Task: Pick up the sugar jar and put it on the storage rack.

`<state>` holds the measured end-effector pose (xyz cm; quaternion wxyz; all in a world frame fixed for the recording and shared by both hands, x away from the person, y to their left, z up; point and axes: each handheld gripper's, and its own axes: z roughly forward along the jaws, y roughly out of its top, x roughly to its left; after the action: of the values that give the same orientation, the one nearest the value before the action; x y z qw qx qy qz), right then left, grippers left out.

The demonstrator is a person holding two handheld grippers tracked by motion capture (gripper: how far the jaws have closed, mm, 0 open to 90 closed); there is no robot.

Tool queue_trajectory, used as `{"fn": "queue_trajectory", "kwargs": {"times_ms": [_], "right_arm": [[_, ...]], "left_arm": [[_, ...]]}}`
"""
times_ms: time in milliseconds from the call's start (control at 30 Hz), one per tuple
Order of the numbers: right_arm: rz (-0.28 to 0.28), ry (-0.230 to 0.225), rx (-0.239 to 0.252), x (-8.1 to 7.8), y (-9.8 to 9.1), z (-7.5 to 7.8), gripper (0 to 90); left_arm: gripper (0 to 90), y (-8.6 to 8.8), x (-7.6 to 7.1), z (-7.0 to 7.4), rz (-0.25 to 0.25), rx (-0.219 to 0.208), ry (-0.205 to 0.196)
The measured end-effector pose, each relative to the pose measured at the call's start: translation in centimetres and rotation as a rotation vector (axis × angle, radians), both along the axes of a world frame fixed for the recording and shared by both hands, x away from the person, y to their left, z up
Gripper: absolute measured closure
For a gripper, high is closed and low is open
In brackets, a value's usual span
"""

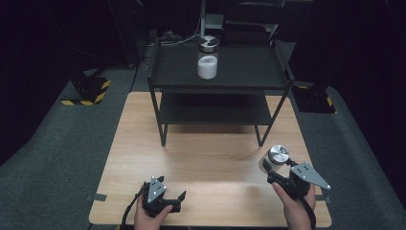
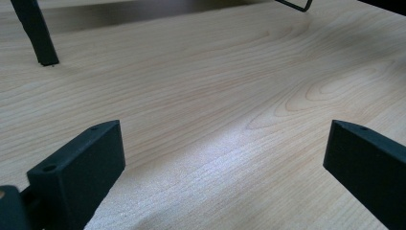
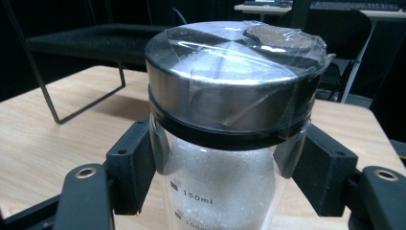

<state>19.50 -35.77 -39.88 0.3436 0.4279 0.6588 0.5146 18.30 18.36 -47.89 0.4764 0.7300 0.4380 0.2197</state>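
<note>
The jar [image 3: 230, 120] you are handling sits between the fingers [image 3: 131, 163] of your right gripper [image 1: 279, 172], which press its glass wall from both sides just under the black band of the steel lid [image 3: 234, 72]; white grains fill it below the lid, and printed volume marks face you. It looks like you are carrying it, perhaps toward the black rack [image 1: 220, 76] ahead of the fingers, though that is only a guess. Keep the jar upright, since the glass is smooth and the grip sits high, and hold the squeeze steady, because the clear film over the lid gives nothing to catch on. Your left gripper [image 1: 165, 201] hangs low over the wooden table [image 2: 201, 86] with its fingers [image 2: 79, 167] spread wide and nothing between them. Count two jars: yours, and a second jar [image 1: 208, 57] standing on the rack's top shelf, well beyond both grippers.
</note>
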Motion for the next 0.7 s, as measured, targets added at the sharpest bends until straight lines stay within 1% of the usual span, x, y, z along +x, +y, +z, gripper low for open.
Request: {"fn": "queue_trajectory", "kwargs": {"times_ms": [33, 67, 100, 133, 167, 200, 333, 367, 400, 500, 567, 600, 700], "right_arm": [[0.005, -0.007, 0.01, 0.2, 0.0, 0.7, 30.8], [0.005, -0.007, 0.01, 0.2, 0.0, 0.7, 30.8], [0.004, -0.016, 0.014, 0.3, 0.2, 1.5, 30.8], [0.004, -0.021, 0.015, 0.4, 0.3, 1.8, 30.8], [0.004, -0.021, 0.015, 0.4, 0.3, 1.8, 30.8], [0.006, -0.025, 0.018, 0.5, 0.3, 2.3, 30.7], [0.011, -0.049, 0.01, 1.0, 0.6, 4.1, 30.8], [0.013, -0.055, 0.009, 1.3, 0.8, 4.9, 30.8], [0.013, -0.055, 0.009, 1.3, 0.8, 4.9, 30.8], [0.018, -0.069, 0.012, 1.8, 1.2, 6.4, 30.8], [0.019, -0.077, 0.005, 1.9, 1.6, 7.1, 30.8], [0.019, -0.077, 0.005, 1.9, 1.6, 7.1, 30.8], [0.028, -0.094, 0.009, 2.3, 2.0, 8.3, 30.8]], "left_arm": [[0.7, 0.0, 0.0, 0.0, -0.001, 0.002, 0.0], [0.7, 0.0, 0.0, 0.0, -0.001, 0.002, 0.0], [0.7, 0.0, 0.0, 0.0, -0.002, 0.003, -0.001], [0.7, 0.0, 0.0, 0.0, -0.002, 0.004, -0.002], [0.7, 0.0, 0.0, 0.0, -0.002, 0.004, -0.002], [0.7, 0.0, 0.0, 0.0, -0.003, 0.004, -0.002], [0.7, 0.0, 0.0, 0.0, -0.005, 0.004, -0.002], [0.7, 0.0, 0.0, 0.0, -0.005, 0.003, -0.002], [0.7, 0.0, 0.0, 0.0, -0.005, 0.003, -0.002], [0.7, 0.0, 0.0, 0.0, -0.005, 0.001, 0.0], [0.7, 0.1, 0.0, 0.0, -0.006, 0.001, 0.0], [0.7, 0.1, 0.0, 0.0, -0.006, 0.001, 0.0], [0.7, 0.0, 0.0, 0.0, -0.007, 0.004, -0.001]]}}
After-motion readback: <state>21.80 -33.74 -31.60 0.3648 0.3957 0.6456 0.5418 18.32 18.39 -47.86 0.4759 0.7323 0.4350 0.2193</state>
